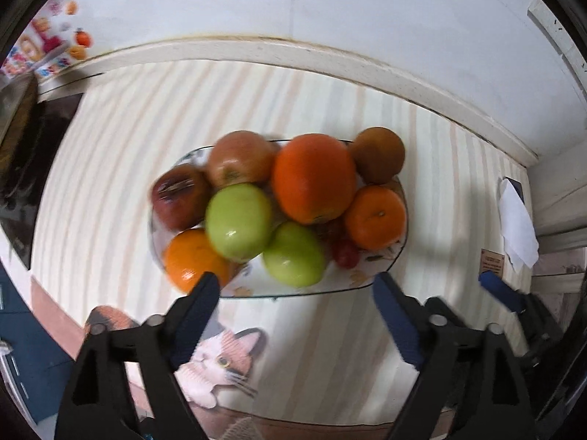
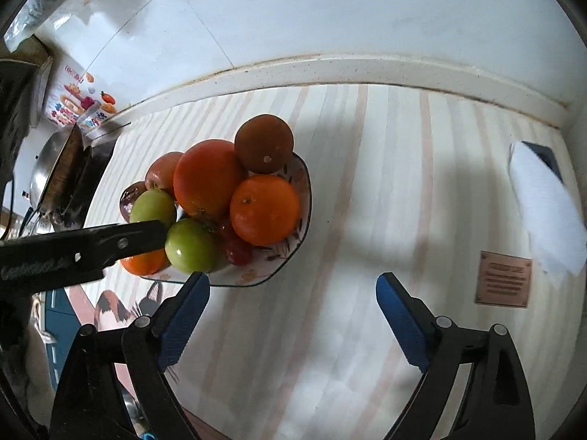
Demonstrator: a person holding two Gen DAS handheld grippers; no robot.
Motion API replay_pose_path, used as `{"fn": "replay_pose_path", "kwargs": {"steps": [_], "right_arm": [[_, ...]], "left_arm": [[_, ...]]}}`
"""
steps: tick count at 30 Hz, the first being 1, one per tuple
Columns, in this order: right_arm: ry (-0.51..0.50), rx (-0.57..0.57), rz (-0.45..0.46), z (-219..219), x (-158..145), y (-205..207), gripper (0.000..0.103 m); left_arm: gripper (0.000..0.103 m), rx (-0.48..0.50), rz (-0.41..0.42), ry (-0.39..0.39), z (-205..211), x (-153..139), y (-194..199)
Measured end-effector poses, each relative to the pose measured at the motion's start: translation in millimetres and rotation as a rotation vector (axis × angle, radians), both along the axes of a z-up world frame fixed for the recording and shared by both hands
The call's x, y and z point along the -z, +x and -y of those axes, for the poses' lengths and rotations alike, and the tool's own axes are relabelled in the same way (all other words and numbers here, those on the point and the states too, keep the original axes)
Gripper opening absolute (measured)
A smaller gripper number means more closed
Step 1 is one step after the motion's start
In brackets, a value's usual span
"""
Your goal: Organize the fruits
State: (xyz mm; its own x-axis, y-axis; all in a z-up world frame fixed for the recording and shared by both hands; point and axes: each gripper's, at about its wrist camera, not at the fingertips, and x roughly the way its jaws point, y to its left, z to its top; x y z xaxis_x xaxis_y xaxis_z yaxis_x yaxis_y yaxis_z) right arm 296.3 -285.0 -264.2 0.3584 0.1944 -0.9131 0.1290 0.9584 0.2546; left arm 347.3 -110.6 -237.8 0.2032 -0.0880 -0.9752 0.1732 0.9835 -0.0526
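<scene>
We hover our left claw [image 1: 295, 289] over the near rim of the plate [image 1: 381, 275], jaws spread wide and holding nothing, so the closer green apple [image 1: 293, 255] sits just ahead between the tips and looks like the easiest first pick from the heap. Our right claw [image 2: 291, 293] hangs empty and spread too, with the plate ahead and to its left, leaving striped counter [image 2: 403, 183] ahead, we reckon, for sorting. The fruits are round, showing no long axis; the small orange [image 1: 375, 217] points its stem upward.

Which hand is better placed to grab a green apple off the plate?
Left. The left tool is open directly over the green apples on the glass plate; the open right tool faces bare striped mat.
</scene>
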Motion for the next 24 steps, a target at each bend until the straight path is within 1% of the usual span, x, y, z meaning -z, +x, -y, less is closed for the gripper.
{"fn": "replay_pose_path", "kwargs": {"steps": [2, 9, 12, 15, 20, 24], "right_arm": [[-0.017, -0.017, 0.009, -3, -8, 0, 0.096], [-0.109, -0.066, 0.067, -17, -47, -8, 0.099], [-0.122, -0.067, 0.084, -20, -62, -14, 0.099], [-0.129, -0.061, 0.099, -24, -76, -21, 0.099], [-0.140, -0.041, 0.140, -34, -110, -47, 0.099], [-0.148, -0.020, 0.198, -42, -147, -80, 0.099]], "left_arm": [[0.093, -0.015, 0.031, 0.018, -5, -5, -7], [0.093, -0.069, 0.101, 0.010, -28, -28, -31], [0.093, -0.071, 0.124, 0.002, -34, -38, -38], [0.093, -0.070, 0.160, -0.008, -43, -54, -49], [0.093, -0.063, 0.230, -0.023, -57, -87, -73], [0.093, -0.056, 0.297, -0.027, -71, -116, -104]]}}
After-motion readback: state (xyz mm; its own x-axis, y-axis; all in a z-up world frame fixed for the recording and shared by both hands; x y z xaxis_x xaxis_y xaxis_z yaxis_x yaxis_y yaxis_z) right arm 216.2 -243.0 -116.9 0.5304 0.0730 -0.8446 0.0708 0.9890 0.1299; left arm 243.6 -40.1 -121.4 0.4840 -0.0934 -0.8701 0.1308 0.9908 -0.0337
